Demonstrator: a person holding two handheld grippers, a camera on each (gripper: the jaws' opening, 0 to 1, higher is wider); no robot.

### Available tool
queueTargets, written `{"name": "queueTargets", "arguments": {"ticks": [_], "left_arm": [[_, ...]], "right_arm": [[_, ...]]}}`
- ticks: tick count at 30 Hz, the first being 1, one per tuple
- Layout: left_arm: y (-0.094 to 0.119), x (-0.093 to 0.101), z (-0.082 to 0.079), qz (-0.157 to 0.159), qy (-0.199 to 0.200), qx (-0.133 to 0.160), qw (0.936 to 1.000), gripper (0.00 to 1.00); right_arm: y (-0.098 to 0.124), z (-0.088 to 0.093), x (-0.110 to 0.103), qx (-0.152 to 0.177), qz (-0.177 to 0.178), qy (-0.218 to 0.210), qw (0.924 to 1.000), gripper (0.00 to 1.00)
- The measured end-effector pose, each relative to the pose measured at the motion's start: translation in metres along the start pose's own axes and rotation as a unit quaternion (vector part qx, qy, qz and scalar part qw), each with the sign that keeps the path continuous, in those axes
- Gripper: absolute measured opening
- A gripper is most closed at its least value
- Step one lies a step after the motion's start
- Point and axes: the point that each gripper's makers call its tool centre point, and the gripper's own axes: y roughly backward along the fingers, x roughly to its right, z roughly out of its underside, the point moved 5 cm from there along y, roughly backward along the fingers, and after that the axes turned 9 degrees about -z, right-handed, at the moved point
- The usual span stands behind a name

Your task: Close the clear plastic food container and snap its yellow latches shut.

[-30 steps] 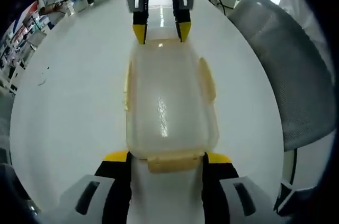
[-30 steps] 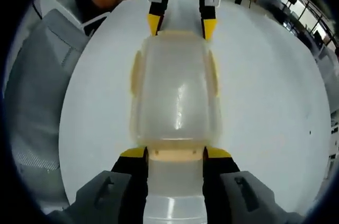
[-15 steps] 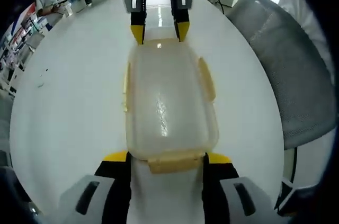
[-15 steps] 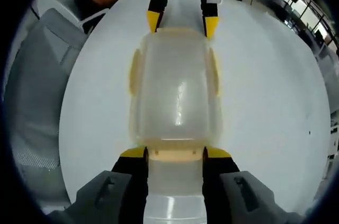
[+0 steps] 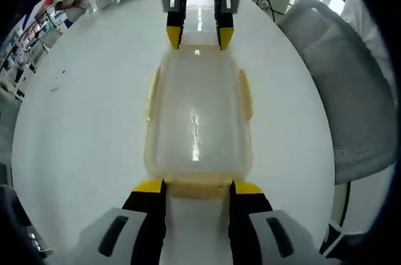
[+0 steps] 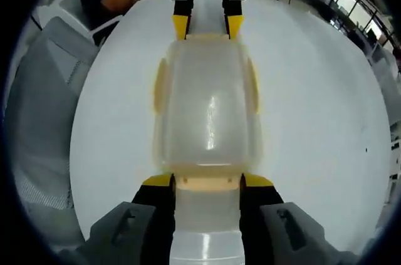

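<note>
The clear rectangular plastic food container (image 5: pixel 197 114) is seen lid-on at the middle of the round white worktop (image 5: pixel 81 121). The left gripper (image 5: pixel 197 185) and right gripper (image 6: pixel 208 180) each straddle a pale yellow end latch (image 6: pixel 208 182), fingers spread narrowly, apparently without squeezing. It is judged light, slick and flexible; the latches are best pressed at their tabs.

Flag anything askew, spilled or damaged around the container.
Nothing stands out. The lidded container sits flat on the white table, a gripper at each end latch; no spill or crack shows. Whether the side latches are snapped down is unclear.
</note>
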Motion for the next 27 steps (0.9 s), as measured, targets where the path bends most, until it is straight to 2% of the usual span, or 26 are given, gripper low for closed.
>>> {"name": "queueTargets", "arguments": {"ticks": [7, 10, 14, 22, 27], "left_arm": [[-0.0002, -0.001, -0.0001, 0.002, 0.002, -0.002, 1.0, 0.32], [-0.0009, -0.0016, -0.002, 0.002, 0.001, -0.018, 0.9998, 0.32], [-0.0007, -0.0026, -0.0017, 0.003, -0.004, -0.026, 0.9997, 0.32], [0.0011, -0.0035, 0.0016, 0.001, 0.003, -0.009, 1.0, 0.32], [0.0006, -0.0025, -0.0012, 0.002, -0.006, -0.022, 0.9997, 0.32]], "right_arm": [[0.0, -0.001, -0.0001, -0.006, 0.0, 0.0, 1.0, 0.35], [-0.0002, -0.0018, 0.0004, -0.011, 0.0, -0.001, 0.9999, 0.35], [0.0004, -0.0017, -0.0006, -0.012, 0.002, -0.002, 0.9999, 0.35], [0.0012, -0.0015, -0.0015, -0.012, 0.008, -0.002, 0.9999, 0.35], [0.0034, -0.0035, -0.0029, -0.022, 0.009, 0.002, 0.9997, 0.35]]}}
